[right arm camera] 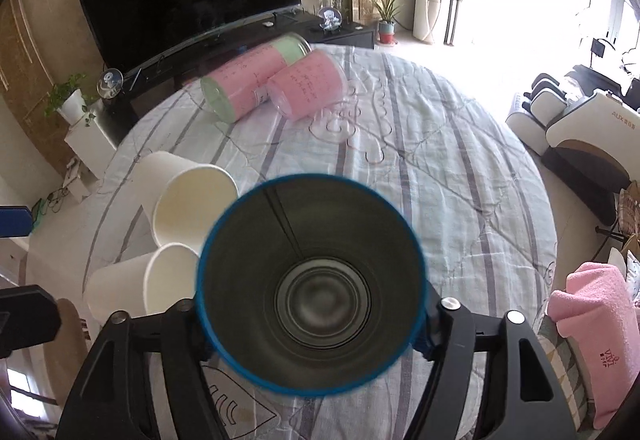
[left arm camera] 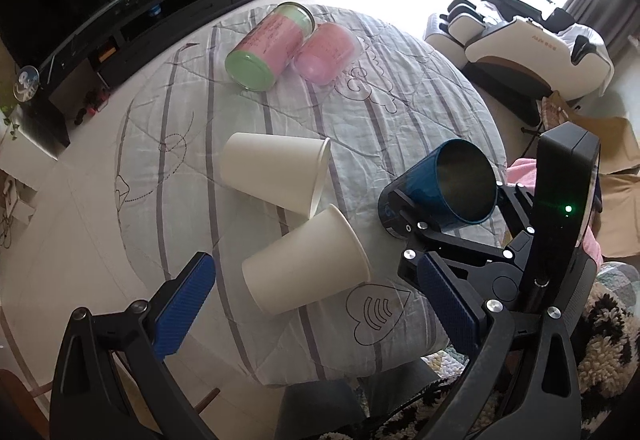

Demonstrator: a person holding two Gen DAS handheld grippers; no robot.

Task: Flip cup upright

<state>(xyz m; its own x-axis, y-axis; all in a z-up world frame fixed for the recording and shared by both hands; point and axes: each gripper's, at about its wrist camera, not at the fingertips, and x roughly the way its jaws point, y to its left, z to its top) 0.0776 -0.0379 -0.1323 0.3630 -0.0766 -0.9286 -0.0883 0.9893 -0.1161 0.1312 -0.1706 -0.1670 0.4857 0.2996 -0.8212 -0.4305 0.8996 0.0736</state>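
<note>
Metal shows dull grey inside the blue cup (right arm camera: 310, 286), which our right claw (right arm camera: 310, 324) pinches by its lower wall, one finger on each side. In the right wrist view the cup's mouth faces straight away from the camera along the fingers, and we look down to its ringed bottom. In the left wrist view the same blue cup (left arm camera: 440, 185) is held off the cloth over the near right part of the worktop (left arm camera: 400, 99), tilted with its mouth up and to the right, and the right claw (left arm camera: 412, 217) grips it near the base.

Our left claw (left arm camera: 312, 304) is spread wide and holds nothing; its blue pads (left arm camera: 186, 304) stand on either side of the nearer white paper cup (left arm camera: 304, 266), apart from it. That cup lies on its side, and a second white paper cup (left arm camera: 276, 173) lies on its side just behind it, rims close together. Farther back a pink and green canister (left arm camera: 268, 45) and a pink cup (left arm camera: 326, 53) lie on their sides, touching. A striped cloth (left arm camera: 360, 143) covers the round worktop.
</note>
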